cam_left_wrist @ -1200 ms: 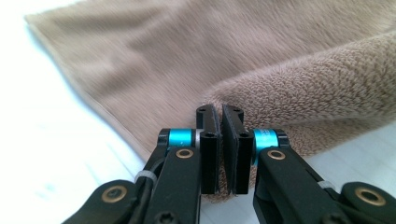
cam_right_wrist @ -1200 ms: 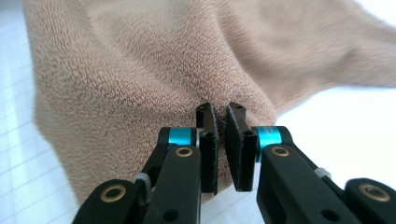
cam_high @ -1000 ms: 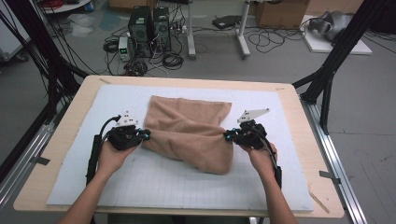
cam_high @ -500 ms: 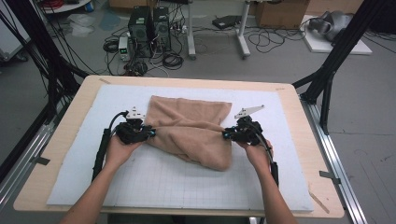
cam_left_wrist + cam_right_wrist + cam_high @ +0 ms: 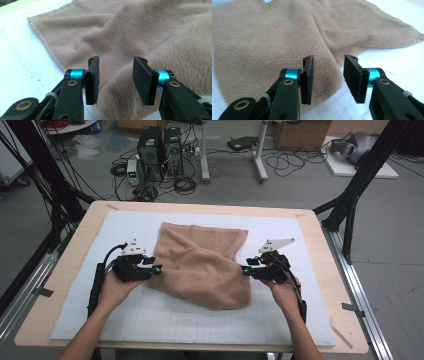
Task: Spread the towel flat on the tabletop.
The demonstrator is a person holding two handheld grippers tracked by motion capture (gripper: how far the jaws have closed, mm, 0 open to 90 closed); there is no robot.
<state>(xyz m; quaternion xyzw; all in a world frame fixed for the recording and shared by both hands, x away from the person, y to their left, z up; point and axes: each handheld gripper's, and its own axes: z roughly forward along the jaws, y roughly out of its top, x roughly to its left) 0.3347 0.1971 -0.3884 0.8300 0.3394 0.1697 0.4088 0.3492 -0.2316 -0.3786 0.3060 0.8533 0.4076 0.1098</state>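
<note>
A tan fleecy towel (image 5: 202, 265) lies loosely folded and rumpled on the white gridded mat (image 5: 300, 320). My left gripper (image 5: 159, 269) sits at the towel's left edge and my right gripper (image 5: 243, 269) at its right edge, both pointing inward. In the left gripper view the left gripper (image 5: 115, 80) stands open, its jaws having just been opening, with the towel (image 5: 130, 37) lying past the pads and nothing between them. The right gripper (image 5: 328, 78) has likewise just been opening and is open; the towel (image 5: 262, 50) has a folded edge just beyond its left pad.
The mat covers a wooden table (image 5: 65, 270). Black frame struts (image 5: 350, 205) rise at the table's right and left corners. Computer towers (image 5: 160, 147) and cables lie on the floor beyond the far edge. The mat's near strip is bare.
Both grippers held the towel's side edges a second ago and have let go. The towel has settled slack on the mat, and the jaws stand apart.
</note>
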